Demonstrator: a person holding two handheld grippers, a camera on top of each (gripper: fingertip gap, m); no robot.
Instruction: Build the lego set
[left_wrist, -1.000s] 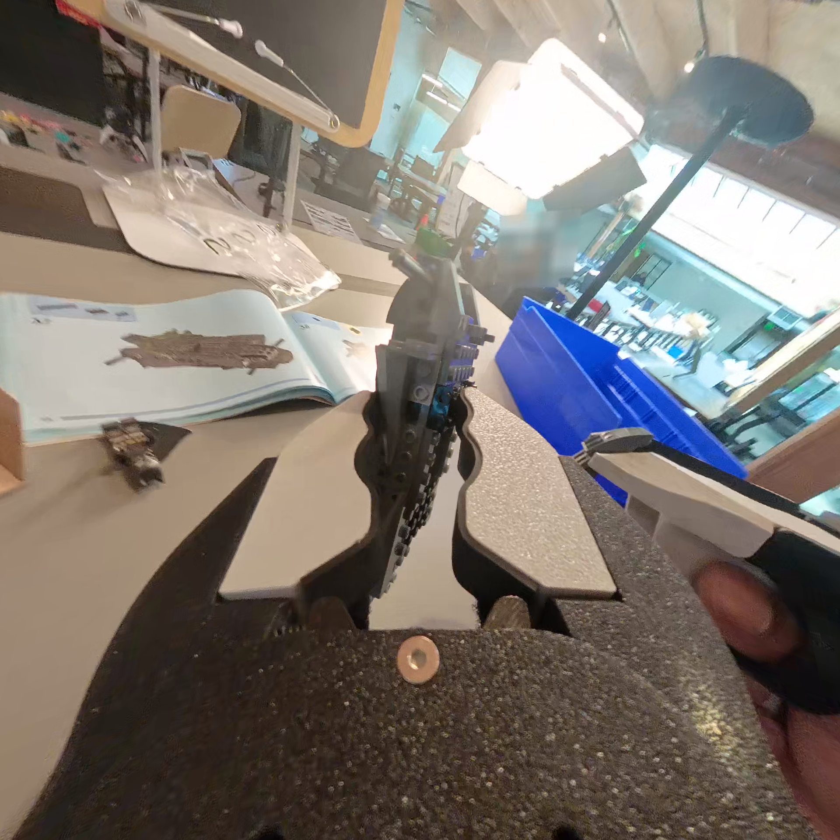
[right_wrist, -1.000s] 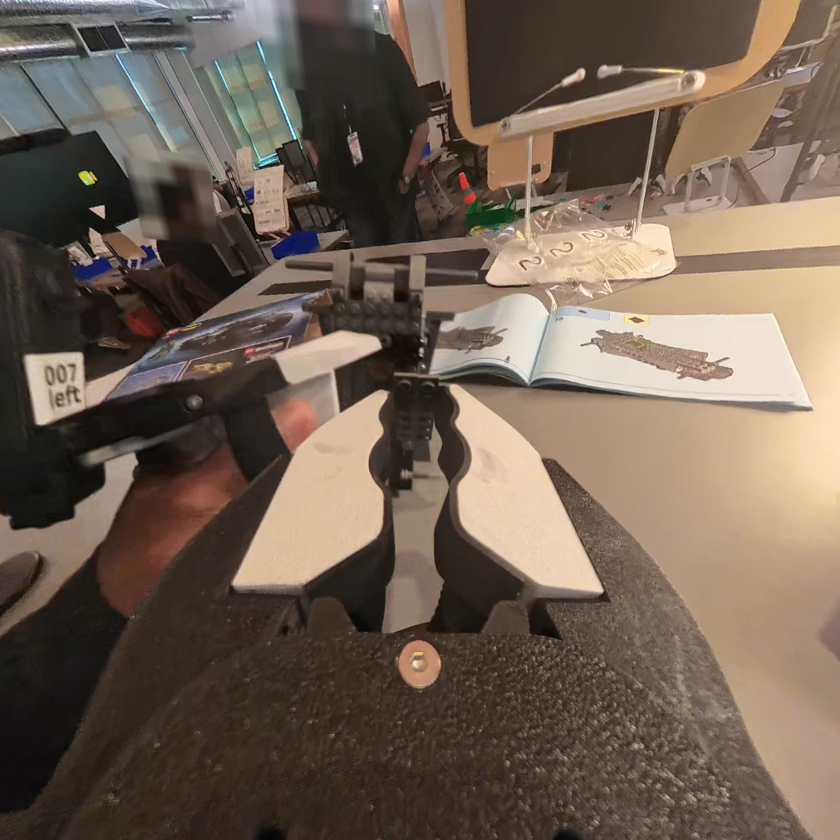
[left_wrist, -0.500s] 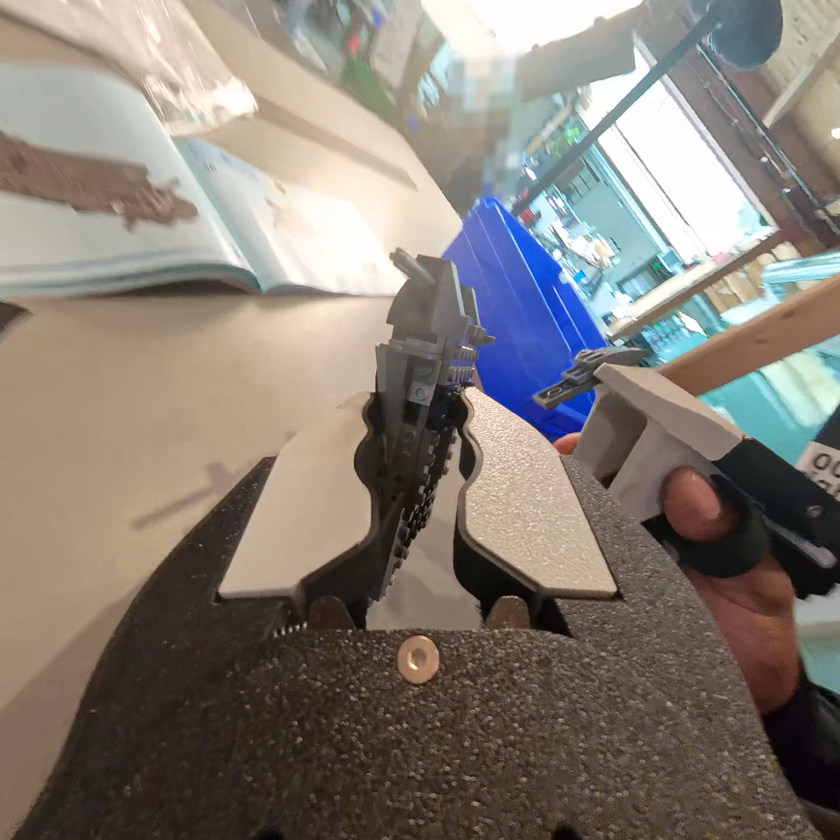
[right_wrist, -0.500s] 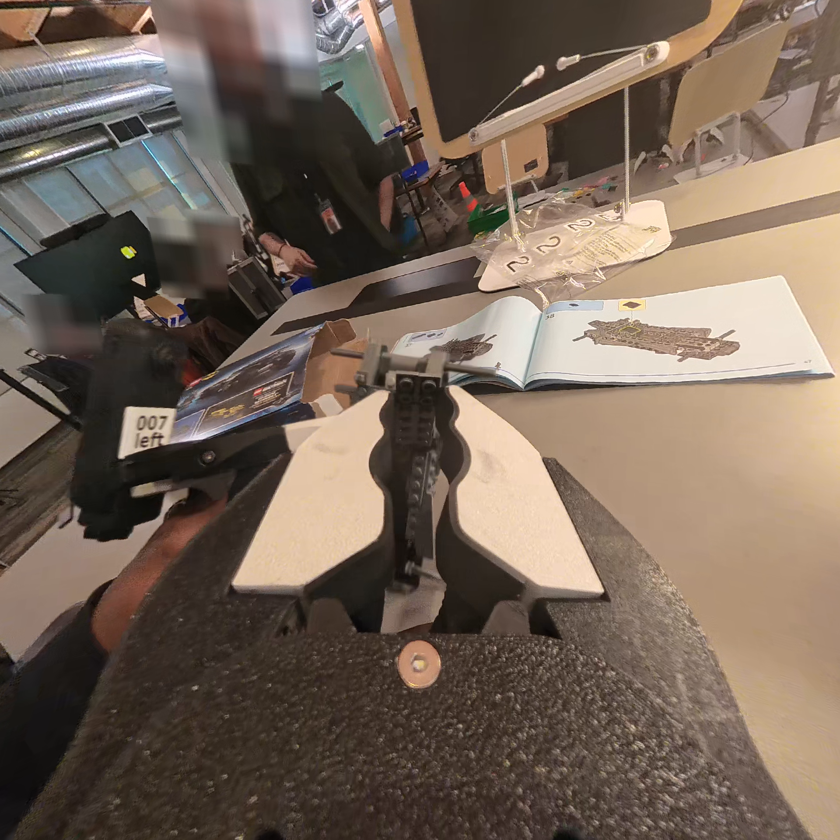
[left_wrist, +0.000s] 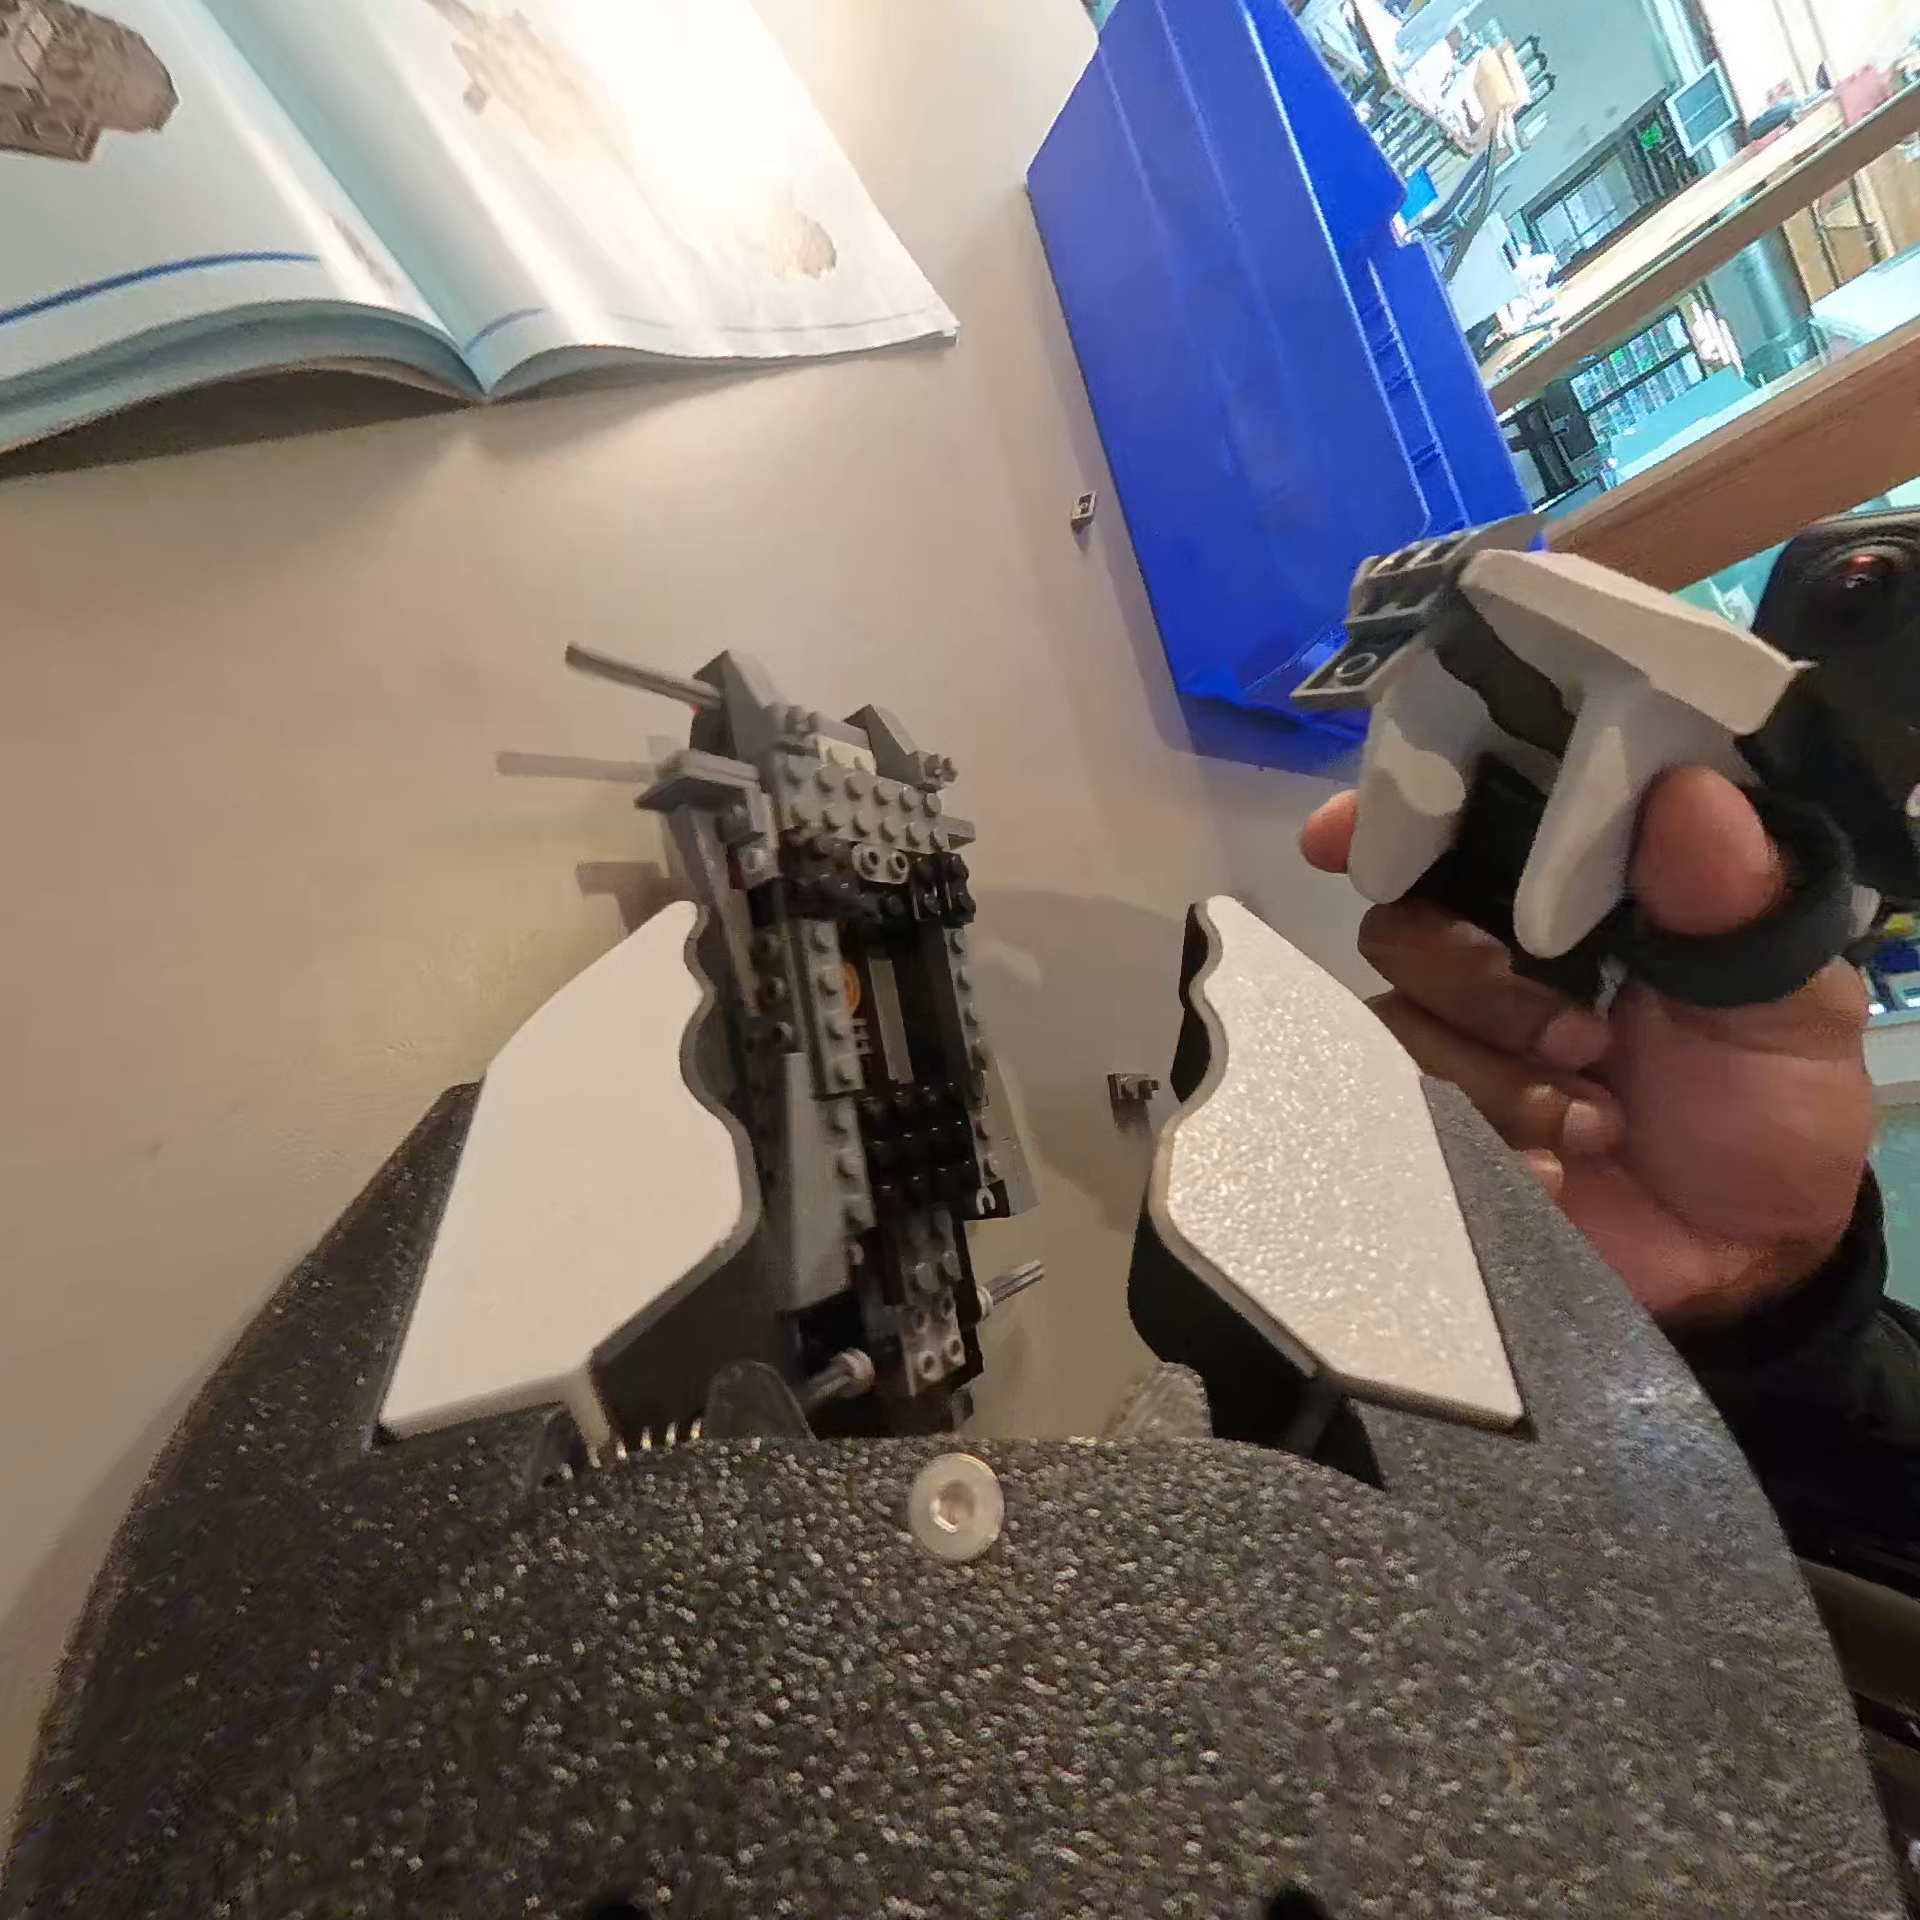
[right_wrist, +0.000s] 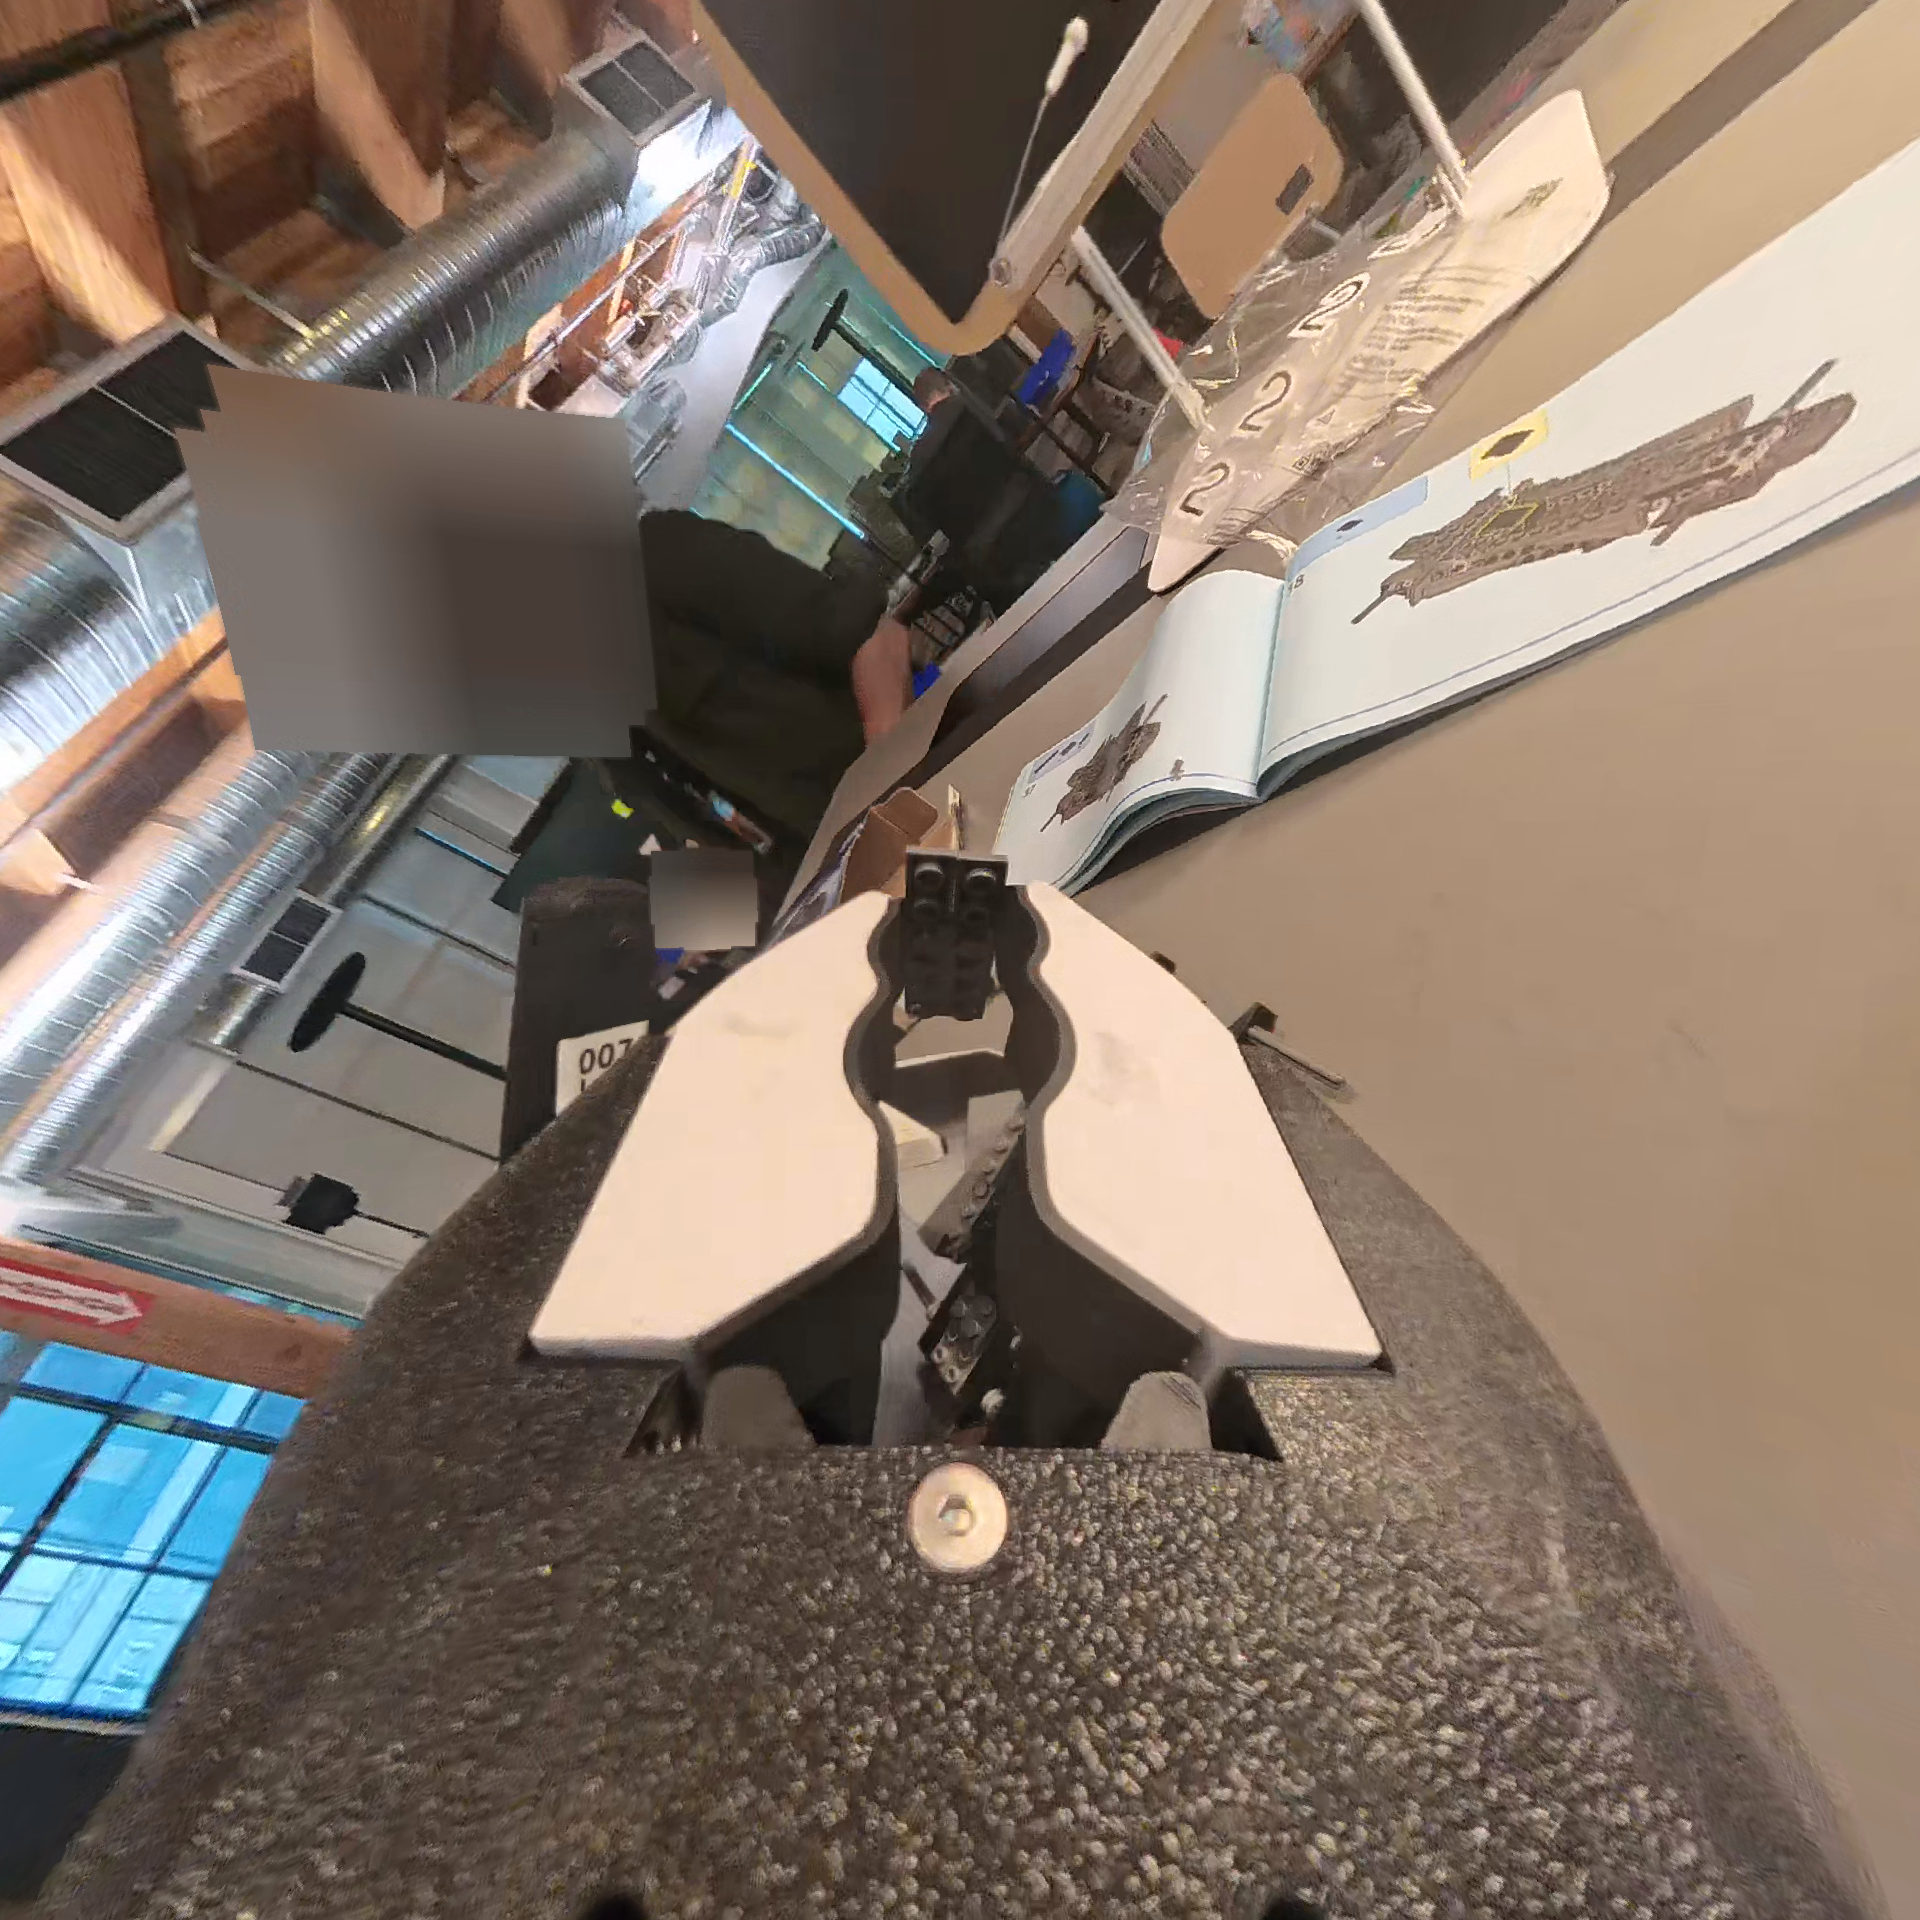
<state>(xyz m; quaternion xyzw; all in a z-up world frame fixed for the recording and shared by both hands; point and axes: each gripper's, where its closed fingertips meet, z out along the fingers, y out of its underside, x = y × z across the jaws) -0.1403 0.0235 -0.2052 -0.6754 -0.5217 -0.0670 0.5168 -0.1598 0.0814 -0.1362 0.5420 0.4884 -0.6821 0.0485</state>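
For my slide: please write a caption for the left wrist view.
Open left gripper around a grey-black brick model; right gripper holds a small brick piece.

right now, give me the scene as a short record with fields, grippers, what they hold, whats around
left gripper: open, jaws wide apart
brick model: grey and black, lies between the left fingers, clear gap to the right pad
right gripper: shut on a small dark brick piece
surface: beige table
nearby: open instruction booklet, blue bin, tiny dark loose piece
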